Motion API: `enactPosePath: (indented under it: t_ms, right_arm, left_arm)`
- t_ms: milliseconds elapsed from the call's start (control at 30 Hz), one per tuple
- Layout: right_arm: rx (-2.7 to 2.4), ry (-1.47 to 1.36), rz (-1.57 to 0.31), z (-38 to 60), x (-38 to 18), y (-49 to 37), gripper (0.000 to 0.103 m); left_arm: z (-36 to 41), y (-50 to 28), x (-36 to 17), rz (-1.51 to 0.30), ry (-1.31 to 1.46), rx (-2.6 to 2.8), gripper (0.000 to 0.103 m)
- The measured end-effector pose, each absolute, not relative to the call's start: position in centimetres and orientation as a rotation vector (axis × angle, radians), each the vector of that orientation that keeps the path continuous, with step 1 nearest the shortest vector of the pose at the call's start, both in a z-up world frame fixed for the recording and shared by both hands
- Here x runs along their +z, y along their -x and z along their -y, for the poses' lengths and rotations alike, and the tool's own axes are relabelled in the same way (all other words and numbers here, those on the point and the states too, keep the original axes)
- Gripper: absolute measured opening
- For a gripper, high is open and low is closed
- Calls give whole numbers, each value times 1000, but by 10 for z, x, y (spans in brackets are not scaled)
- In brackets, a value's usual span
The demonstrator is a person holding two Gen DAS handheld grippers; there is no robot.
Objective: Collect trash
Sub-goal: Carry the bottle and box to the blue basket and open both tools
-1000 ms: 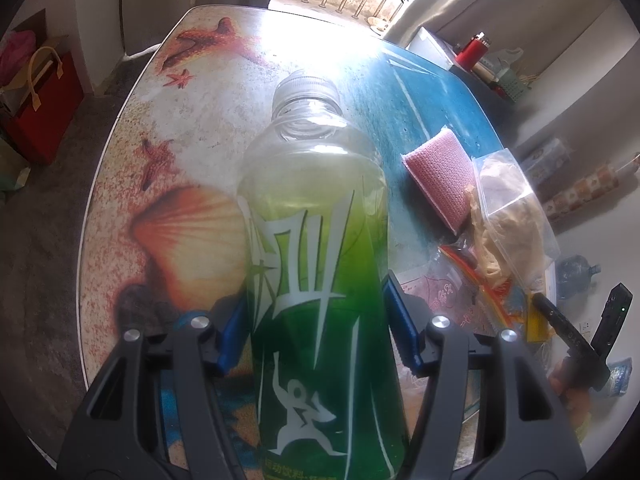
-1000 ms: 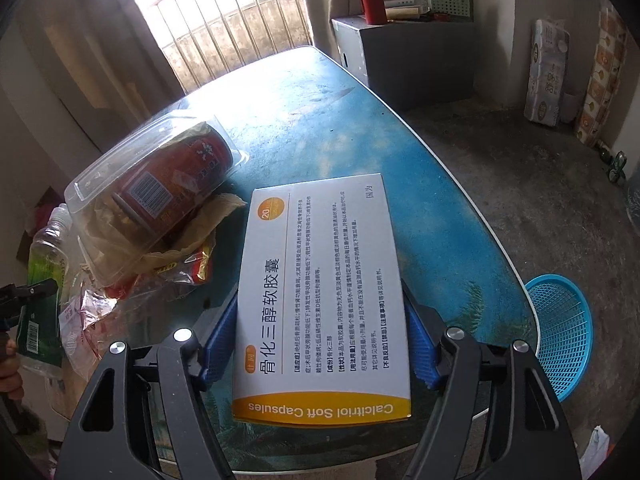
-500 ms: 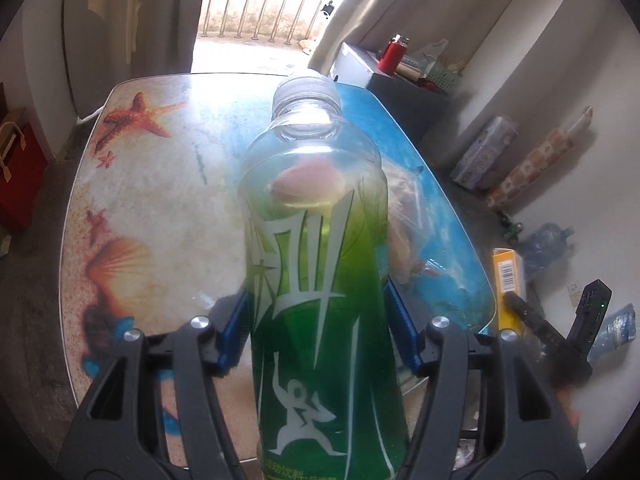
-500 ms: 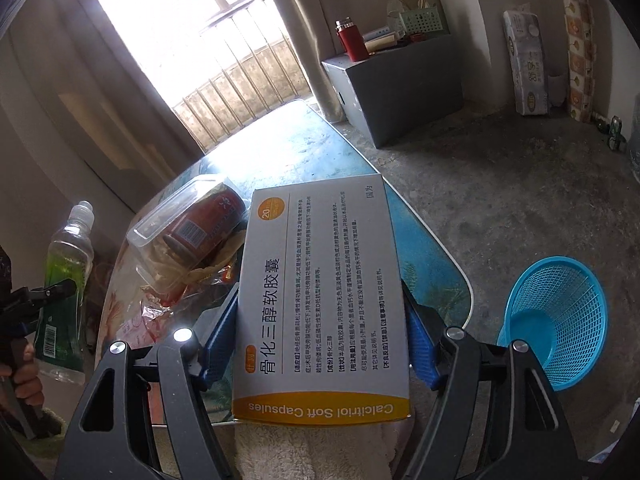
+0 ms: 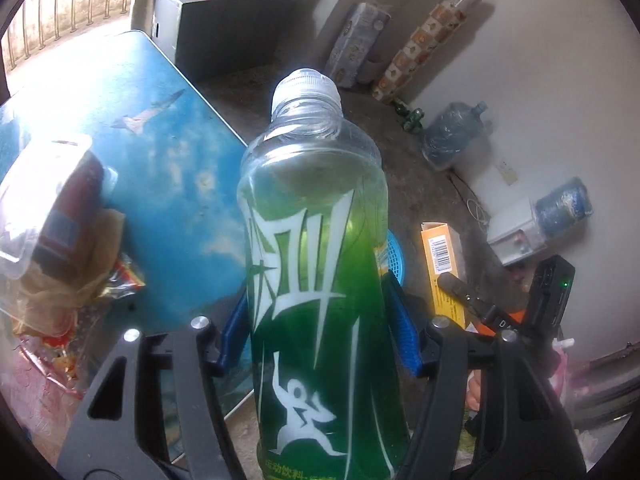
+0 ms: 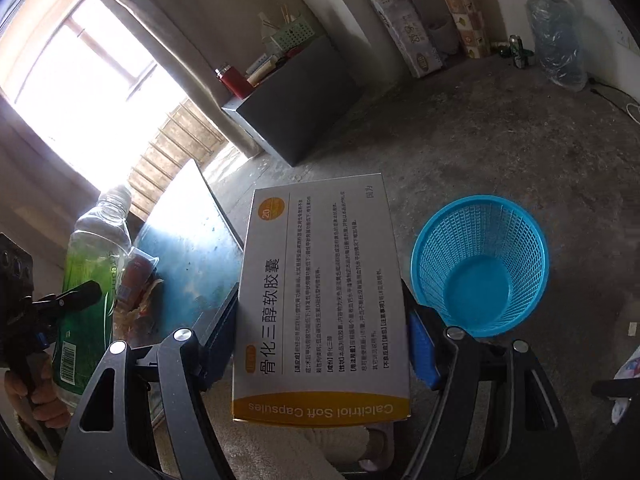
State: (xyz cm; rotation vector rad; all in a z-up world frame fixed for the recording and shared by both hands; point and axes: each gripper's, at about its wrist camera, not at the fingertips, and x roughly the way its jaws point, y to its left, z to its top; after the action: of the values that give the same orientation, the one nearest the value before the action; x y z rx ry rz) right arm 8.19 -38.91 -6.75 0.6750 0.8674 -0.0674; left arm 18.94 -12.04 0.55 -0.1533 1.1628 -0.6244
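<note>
My left claw grasps the green bottle upright over the counter edge, beside a pile of wrappers. My right claw clamps the capsule box above the floor, the blue basket just beyond to its right.

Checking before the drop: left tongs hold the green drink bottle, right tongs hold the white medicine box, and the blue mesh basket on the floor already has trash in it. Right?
Not quite. The right wrist view shows the blue mesh basket on the floor is empty. The left tongs do hold the green drink bottle, and the right tongs the white medicine box.
</note>
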Motion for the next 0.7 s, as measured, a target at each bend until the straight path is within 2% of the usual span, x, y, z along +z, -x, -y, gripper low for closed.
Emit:
enactPosePath:
  t_ms: [433,500,533,700]
  right_arm:
    - [-326,-900,-1007,500,-176,-96,70]
    - [-325,-921,-1001,510,-187,-105,71]
    - [-332,-925,-1005,515,-192,-111,71]
    - [-346,-920,-1041,527,-220,-133,75]
  left_arm:
    - [308,-238,-108,-1413,11,-734,58]
    - [324,-248,-124,-1431,24,-738,62]
    - [329,-253,-129,-1423,23,-724,68]
    - [324,-263,-135,-1403,57,-699,70]
